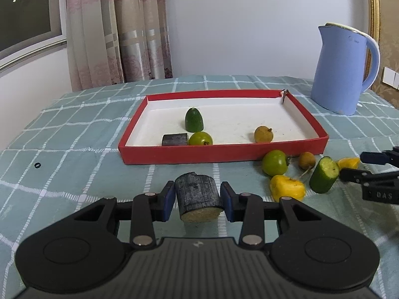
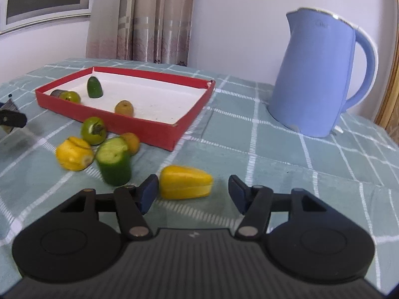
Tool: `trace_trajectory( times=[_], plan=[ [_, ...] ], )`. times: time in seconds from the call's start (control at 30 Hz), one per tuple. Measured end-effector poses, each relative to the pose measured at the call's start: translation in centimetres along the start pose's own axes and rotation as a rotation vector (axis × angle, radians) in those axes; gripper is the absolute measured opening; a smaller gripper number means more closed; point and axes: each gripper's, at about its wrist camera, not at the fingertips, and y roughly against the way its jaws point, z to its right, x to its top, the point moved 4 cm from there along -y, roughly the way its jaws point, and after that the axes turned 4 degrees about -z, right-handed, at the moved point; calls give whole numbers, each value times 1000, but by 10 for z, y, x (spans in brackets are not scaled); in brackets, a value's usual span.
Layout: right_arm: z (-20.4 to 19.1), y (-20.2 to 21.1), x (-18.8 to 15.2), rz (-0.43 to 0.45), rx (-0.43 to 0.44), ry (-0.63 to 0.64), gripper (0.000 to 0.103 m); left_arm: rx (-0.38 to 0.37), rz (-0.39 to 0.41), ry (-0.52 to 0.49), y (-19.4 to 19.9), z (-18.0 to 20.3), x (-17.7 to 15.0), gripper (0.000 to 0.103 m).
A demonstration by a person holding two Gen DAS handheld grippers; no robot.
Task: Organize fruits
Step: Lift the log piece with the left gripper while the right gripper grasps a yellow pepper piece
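Observation:
My left gripper [image 1: 197, 200] is shut on a dark sugarcane piece [image 1: 197, 199], held in front of the red tray [image 1: 224, 153]. The tray holds a cucumber tip [image 1: 194, 120], another dark sugarcane piece [image 1: 174, 140], a green fruit [image 1: 200, 138] and a longan [image 1: 263, 134]. On the cloth to the tray's right lie a green fruit [image 1: 274, 162], a longan [image 1: 307, 160], a yellow piece [image 1: 286, 188] and a cucumber chunk [image 1: 324, 174]. My right gripper [image 2: 193, 193] is open around a yellow pepper piece [image 2: 185, 182]; its left pad touches it.
A blue kettle [image 1: 341, 71] stands at the back right, beside the tray's far corner. The table has a green checked cloth [image 1: 74, 137]. A curtain [image 1: 117, 30] and a window are behind at the left.

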Motion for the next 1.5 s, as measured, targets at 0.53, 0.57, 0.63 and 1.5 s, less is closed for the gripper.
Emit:
trace_trajectory(
  times=[0.53, 0.57, 0.63, 1.5],
  plan=[
    [2, -3, 2, -16, 31, -39, 45, 4, 3, -14, 1, 4, -1, 39],
    [2, 1, 1, -9, 35, -49, 45, 4, 1, -11, 2, 3, -1, 39],
    [3, 7, -1, 1, 33, -65, 45, 1, -4, -6, 2, 3, -1, 39],
    [-50, 91, -30, 80, 117, -92, 45, 37, -2, -22, 6, 0, 5, 39]
  ],
)
